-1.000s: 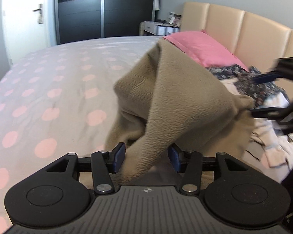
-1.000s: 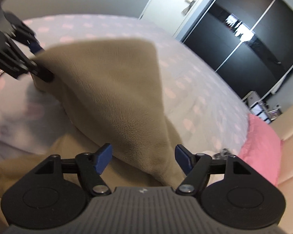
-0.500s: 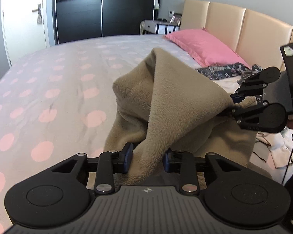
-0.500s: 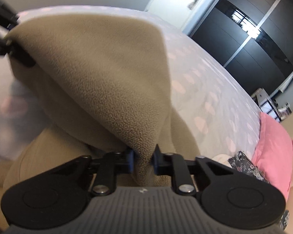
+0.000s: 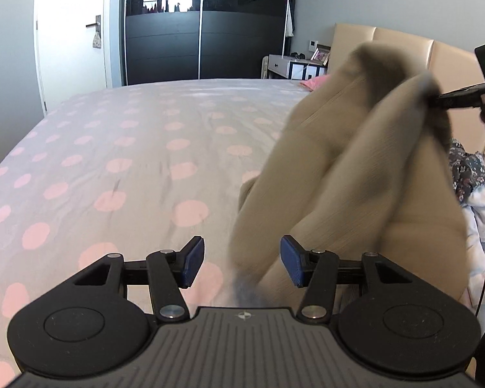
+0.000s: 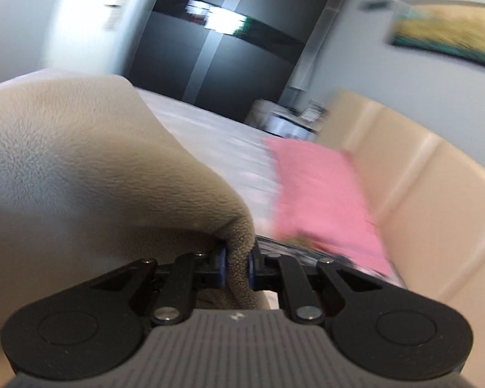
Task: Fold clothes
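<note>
Left wrist view: left gripper (image 5: pixel 242 263) opening, beige fleece garment (image 5: pixel 355 174) between its jaws, apparently unpressed.
Right gripper (image 6: pixel 237 266) closing, clamped on the fleece edge, lifting it above the bed (image 5: pixel 113 148). Step: regrasping; next, the left gripper takes a corner.

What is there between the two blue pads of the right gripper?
In the right wrist view, a fold of the beige fleece garment sits pinched between the closing pads of the right gripper.

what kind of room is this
A bedroom, most likely: a bed with a pink-dotted cover, a padded beige headboard with a pink pillow, and a dark sliding-door wardrobe.
</note>
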{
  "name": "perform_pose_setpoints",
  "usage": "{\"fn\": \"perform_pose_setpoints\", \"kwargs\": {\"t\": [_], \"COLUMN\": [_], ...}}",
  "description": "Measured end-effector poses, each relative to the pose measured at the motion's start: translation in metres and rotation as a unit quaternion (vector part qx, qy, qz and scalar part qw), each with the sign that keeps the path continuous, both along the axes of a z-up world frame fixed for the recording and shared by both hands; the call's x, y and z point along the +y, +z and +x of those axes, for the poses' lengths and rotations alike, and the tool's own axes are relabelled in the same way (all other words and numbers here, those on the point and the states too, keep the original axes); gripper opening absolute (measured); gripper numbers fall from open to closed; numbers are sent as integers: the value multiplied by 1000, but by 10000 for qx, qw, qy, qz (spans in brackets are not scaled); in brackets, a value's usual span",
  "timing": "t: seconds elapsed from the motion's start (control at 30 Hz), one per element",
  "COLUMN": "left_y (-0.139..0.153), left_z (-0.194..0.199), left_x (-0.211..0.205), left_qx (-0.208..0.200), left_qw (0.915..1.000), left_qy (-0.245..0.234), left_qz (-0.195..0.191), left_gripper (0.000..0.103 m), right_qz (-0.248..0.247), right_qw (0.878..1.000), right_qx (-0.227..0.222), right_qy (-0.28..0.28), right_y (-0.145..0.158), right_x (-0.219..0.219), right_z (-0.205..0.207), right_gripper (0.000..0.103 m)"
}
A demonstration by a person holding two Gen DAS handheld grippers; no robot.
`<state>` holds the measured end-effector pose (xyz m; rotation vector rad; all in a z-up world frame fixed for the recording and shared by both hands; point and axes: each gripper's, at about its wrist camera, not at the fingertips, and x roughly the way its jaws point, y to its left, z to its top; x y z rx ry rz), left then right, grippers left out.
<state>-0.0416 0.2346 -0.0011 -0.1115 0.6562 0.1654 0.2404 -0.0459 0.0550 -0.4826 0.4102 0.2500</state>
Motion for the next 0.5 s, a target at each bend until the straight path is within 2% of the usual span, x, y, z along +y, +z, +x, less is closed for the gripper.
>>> {"fn": "perform_pose_setpoints", "kwargs": {"t": [0.13,0.23,0.33,0.5], "left_y": [-7,-16,-29,-59], "left_z": [5,10,20,39], "left_x": [-6,-14,-28,-54], "left_qx": [143,281,493,908], "left_qw": [9998,9989,9966,9887], "left_qy": [-153,-334,-585,-1021], "left_qz": [-36,-175,-289,-608], "left_gripper": [52,54,55,57], "right_qz": [-79,-183,-336,-640], "right_qw": [9939,9874,9860,9915], "right_qx": [-255,-163,3,200], "right_qy": [-1068,-1565,-1635,-1111], "right_y": [1,-6,-16,-16], "right_x": [-49,-81,-100,-109], "right_z": [23,39,40,18], "right_gripper": [13,13,14,25]}}
